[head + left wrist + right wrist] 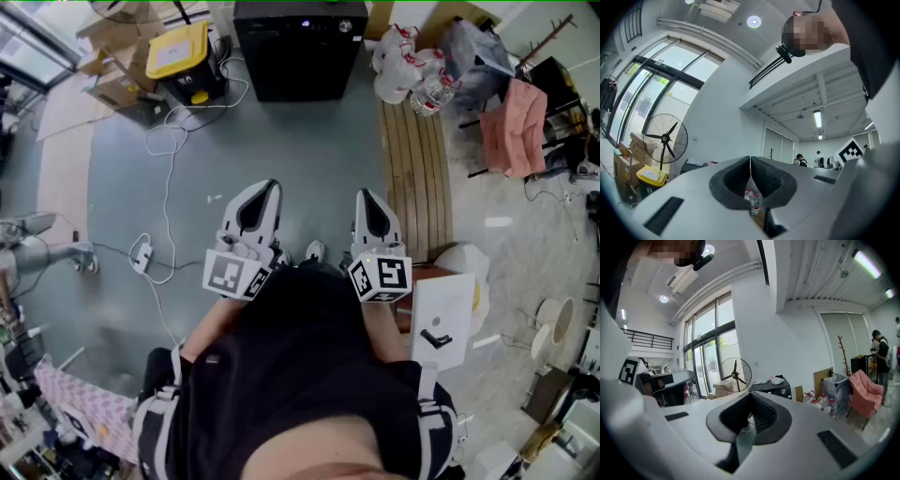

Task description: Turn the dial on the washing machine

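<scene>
The black washing machine (300,47) stands on the grey floor, far ahead of both grippers. In the right gripper view the washing machine (774,389) shows small beyond the jaws, with a round dial (781,390) on its front. My left gripper (272,186) and right gripper (364,194) are held side by side at waist height, pointing toward the machine and well short of it. Both are shut with nothing between their tips; the left gripper (750,158) and right gripper (751,393) each show their jaws meeting.
A yellow-lidded box (178,52) and cardboard boxes sit left of the machine, with cables (169,141) trailing over the floor. Right of it lie a slatted wooden bench (417,159), water bottles (412,70) and a pink chair (516,127). A standing fan (736,375) is nearby.
</scene>
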Available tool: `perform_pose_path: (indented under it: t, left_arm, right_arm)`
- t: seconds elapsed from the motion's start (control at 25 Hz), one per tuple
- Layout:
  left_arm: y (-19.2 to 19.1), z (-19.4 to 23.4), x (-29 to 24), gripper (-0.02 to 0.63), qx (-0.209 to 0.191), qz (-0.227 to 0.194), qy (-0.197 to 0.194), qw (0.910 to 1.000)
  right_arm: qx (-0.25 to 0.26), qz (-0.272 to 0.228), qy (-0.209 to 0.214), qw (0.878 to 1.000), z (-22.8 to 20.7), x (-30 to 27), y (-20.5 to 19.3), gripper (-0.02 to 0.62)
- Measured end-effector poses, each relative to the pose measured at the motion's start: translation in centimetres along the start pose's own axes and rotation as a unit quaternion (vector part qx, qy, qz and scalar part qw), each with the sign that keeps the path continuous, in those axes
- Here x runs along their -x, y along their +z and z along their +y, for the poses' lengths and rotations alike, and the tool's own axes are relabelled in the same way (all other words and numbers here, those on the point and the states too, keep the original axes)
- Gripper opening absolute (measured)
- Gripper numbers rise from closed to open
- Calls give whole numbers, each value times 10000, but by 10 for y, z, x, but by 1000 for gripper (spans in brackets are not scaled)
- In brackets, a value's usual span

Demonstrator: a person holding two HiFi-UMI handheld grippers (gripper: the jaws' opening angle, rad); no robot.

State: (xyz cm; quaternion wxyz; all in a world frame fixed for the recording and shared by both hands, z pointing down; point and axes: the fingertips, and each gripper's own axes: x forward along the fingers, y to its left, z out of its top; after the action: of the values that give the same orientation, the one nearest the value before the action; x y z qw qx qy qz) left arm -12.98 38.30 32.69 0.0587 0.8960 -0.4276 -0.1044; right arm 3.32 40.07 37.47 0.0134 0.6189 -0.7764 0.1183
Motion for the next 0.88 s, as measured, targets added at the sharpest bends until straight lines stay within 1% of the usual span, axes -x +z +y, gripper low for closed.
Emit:
perform_pose_path:
  t: [0.32,0.48,0.52,0.56,0.6,0.88]
  left_arm:
    - [2,-1,1,23,-12,8,-15,10000]
    - [0,-6,-1,23,-23,17,-18,10000]
    - [0,-7,-2,23,-26,23,-17,10000]
    - [-1,-8,-2,23,-31,32,-13,10000]
    - [-2,-9,-3,23,-37,44,-5,10000]
    - [-9,-21,-22,23,-20,96,89,9999]
  right_arm:
    - [-39,-33,43,10000,5,1,1,25]
    - [-274,-196,86,9994,-1,1,4,30]
    - [-328,-201,104,9992,-3,0,4,60]
    - [-361,-164,139,9991,-4,-2,3,147]
    - [-374,-109,173,9991,-5,-3,1,172]
    - [-418,33,303,9987,-26,-12,-3,172]
